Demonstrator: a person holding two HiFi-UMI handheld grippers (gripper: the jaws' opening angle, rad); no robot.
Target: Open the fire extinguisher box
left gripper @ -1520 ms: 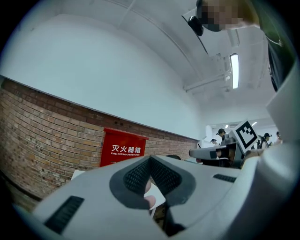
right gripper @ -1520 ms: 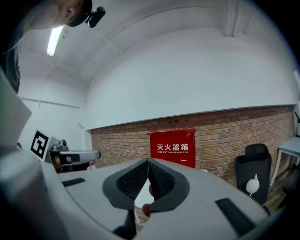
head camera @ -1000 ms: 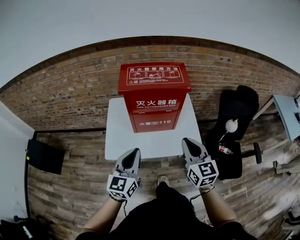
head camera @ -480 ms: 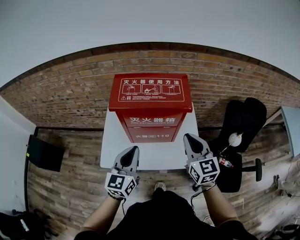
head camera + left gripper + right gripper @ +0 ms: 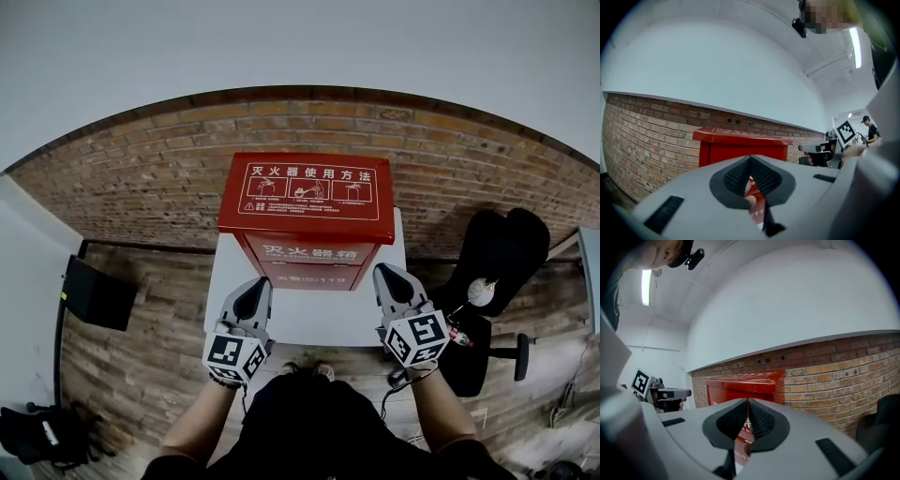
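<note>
The left gripper is keeping its jaws pressed together on nothing, and the right gripper is doing the same, its pads meeting in a thin closed seam. Both are pointing forward, side by side and apart from each other. The red fire extinguisher box is standing just ahead of the two sets of jaws, its front face filling the view beyond each closed tip. Neither gripper is touching it, and a strip of bare white table is lying between the tips and the box's foot. The lid, with its printed instruction panel, is sitting flat and shut above and beyond the jaws, its front lip overhanging the face. So the opening is judged not yet begun: all that is showing is the grippers hovering in front of the box, and getting under that front lip and lifting the lid is all still remaining. Beyond the box a brick wall is running across.
</note>
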